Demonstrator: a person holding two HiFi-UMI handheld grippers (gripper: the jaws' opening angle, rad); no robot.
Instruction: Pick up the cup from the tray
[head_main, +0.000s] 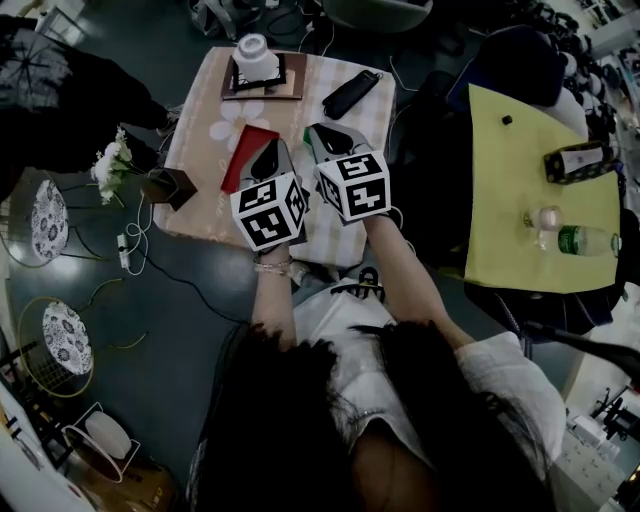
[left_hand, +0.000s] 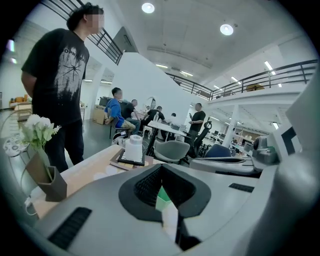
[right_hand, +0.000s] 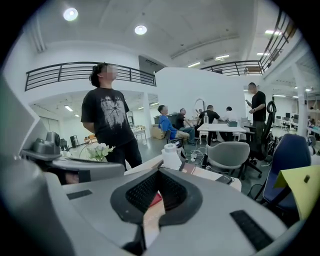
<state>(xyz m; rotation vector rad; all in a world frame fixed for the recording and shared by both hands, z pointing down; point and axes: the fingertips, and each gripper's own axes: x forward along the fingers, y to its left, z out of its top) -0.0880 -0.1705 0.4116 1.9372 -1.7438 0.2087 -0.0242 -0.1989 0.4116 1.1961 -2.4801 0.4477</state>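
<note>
- Your left hand-held gripper (left_hand: 161, 170) is clenched: its ribbed pads meet at the tips and nothing sits between them.
- Your right hand-held gripper (right_hand: 159, 174) is clenched the same way and is just as empty.
- In the head view the two sit side by side over the near edge of the bench (head_main: 200, 120), with their marker cubes almost touching.
- The cup (head_main: 252, 52) is white and stands upright on the tray (head_main: 262, 88) at the far end of the bench. It is well apart from both of your hand-held grippers.
- As for progress, the cup rests on the tray and neither hand-held gripper has it.
- That fits a cup waiting to be lifted. It fits equally well a cup that went up and was set back down, and the pictures do not settle which.
- A flat red thing (head_main: 245, 160) lies on the near left of the cloth. Your left hand-held gripper covers its right edge, so I can't tell what it is.
- A sliver of green shows between the two hand-held grippers, too small to name.
- The long black case (head_main: 350, 95) on the far right of the bench is too dark to make out.
- I can't see into the cup, nor whether it has a handle.
- Each gripper view is half filled by the gripper's own body, which hides the near cloth.
</note>
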